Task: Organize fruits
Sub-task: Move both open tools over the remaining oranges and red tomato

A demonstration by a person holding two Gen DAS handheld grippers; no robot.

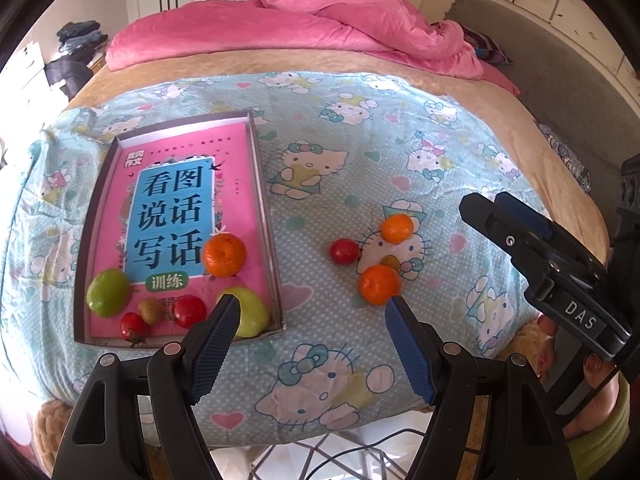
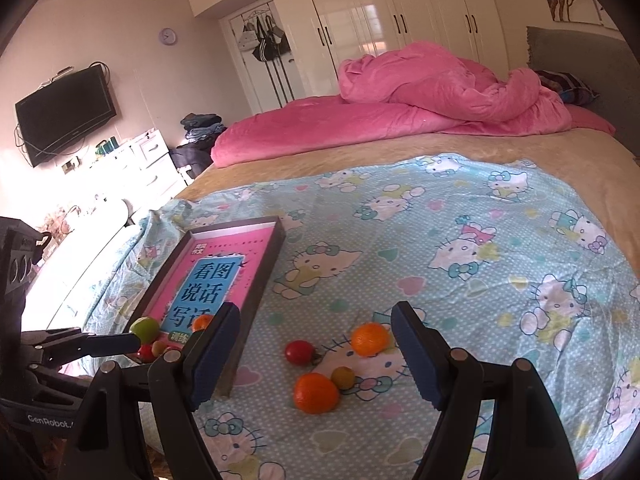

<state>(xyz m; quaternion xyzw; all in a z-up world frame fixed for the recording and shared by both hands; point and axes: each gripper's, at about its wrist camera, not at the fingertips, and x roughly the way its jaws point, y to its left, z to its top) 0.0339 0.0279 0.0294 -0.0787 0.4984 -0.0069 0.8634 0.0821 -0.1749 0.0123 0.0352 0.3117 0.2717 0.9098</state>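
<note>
My left gripper point(image 1: 312, 308) hangs over the near edge of the sheet point(image 1: 360, 140), jaws apart, nothing between them. My right gripper point(image 2: 316, 320) also stands released and empty, aimed lower over the sheet; in the left view it shows at 3 o'clock point(image 1: 486, 210), with my hand point(image 1: 596, 384) under it.

Tray point(image 1: 80, 264) sits at 9 o'clock in the left view, a pink book point(image 1: 176, 208) lying flat inside. Fruit in the tray, all at its near end:
- orange point(image 1: 224, 254) on the book, near the right wall
- green fruit point(image 1: 107, 293) at the left wall
- second green fruit point(image 1: 252, 312), near-right corner, partly behind my left finger
- tomato point(image 1: 189, 311) between them
- smaller tomato point(image 1: 134, 326) at the near wall
- small brownish fruit point(image 1: 151, 309), can't tell what kind

Loose fruit on the sheet, right of the tray, seen in the right view between my fingers:
- near orange point(image 2: 315, 393) at 6 o'clock of the group
- far orange point(image 2: 370, 338) at 1 o'clock, just beside my right finger's tip
- loose tomato point(image 2: 300, 352) at 10 o'clock
- small yellow-green fruit point(image 2: 343, 377) touching or nearly touching the near orange

Loose pieces are clear of the tray wall. Pink quilt point(image 2: 400, 112) is heaped at 12 o'clock, well apart from the fruit.
</note>
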